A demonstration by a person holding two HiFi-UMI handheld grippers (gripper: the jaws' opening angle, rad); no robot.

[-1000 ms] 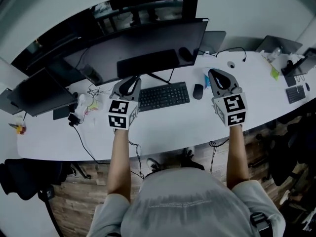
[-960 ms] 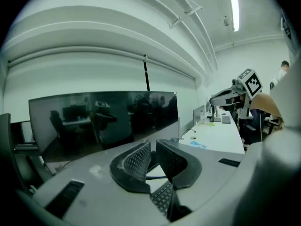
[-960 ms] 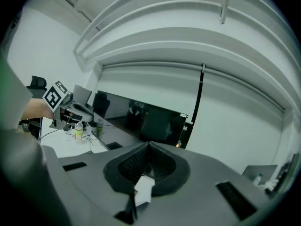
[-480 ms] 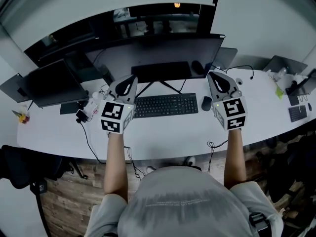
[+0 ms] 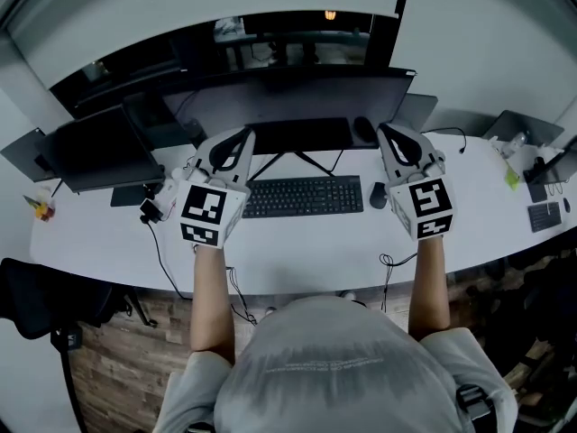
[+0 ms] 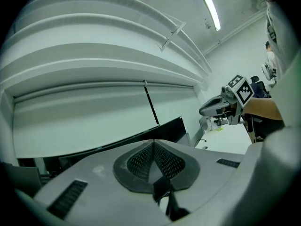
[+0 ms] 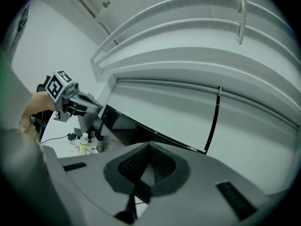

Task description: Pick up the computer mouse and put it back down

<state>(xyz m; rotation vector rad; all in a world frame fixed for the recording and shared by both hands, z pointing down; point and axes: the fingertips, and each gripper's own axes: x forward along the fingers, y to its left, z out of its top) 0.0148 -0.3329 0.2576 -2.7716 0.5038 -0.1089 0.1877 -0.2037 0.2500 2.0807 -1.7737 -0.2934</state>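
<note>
Mouse [image 5: 378,196] untouched, left gripper [image 6: 153,143], right gripper [image 7: 149,145] closed

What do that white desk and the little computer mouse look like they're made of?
Desk: a smooth, plain white top with an even, dull sheen and no grain, so probably laminate or painted board. Computer mouse: a dark, rounded one-piece shell, most likely moulded plastic. It is too small here to tell matt from glossy.

The keyboard [image 5: 303,196], computer mouse [image 5: 379,196] and monitor [image 5: 297,102] are black, the desk [image 5: 306,253] white, the floor [image 5: 126,368] brown wood-grain.
</note>
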